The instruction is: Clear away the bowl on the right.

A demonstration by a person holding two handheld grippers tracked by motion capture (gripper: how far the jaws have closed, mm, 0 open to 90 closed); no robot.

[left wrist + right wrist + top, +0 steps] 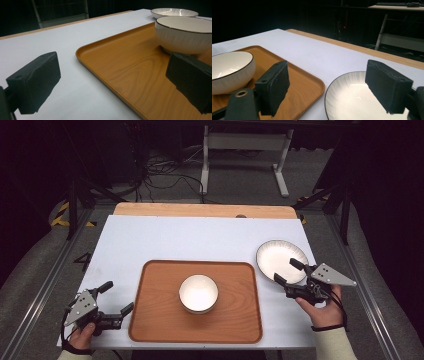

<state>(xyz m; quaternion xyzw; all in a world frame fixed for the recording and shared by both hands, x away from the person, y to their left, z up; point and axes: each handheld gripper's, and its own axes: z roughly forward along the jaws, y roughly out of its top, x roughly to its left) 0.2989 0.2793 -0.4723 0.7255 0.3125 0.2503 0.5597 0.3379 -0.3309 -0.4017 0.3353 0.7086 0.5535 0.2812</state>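
Two grippers are in our hands, both gaping wide and gripping nothing: our right gripper (285, 272) straddles the near rim of the white plate (280, 258) just right of the wooden tray (155, 320). Our left gripper (119, 296) hovers off the tray's left edge, over bare tabletop (165, 240), with the white bowl (198, 293) at the tray's centre.

Your left hand (82, 336) comes in at the bottom left corner, wrapped around the left gripper (119, 296), whose jaws stand wide apart and point toward the middle, with nothing between them. Your right hand (325, 309) enters from the bottom right, sleeve at the wrist, and holds the right gripper (287, 272) angled up and to the left. Its jaws are spread wide, their pads (275, 85) pressing on nothing.
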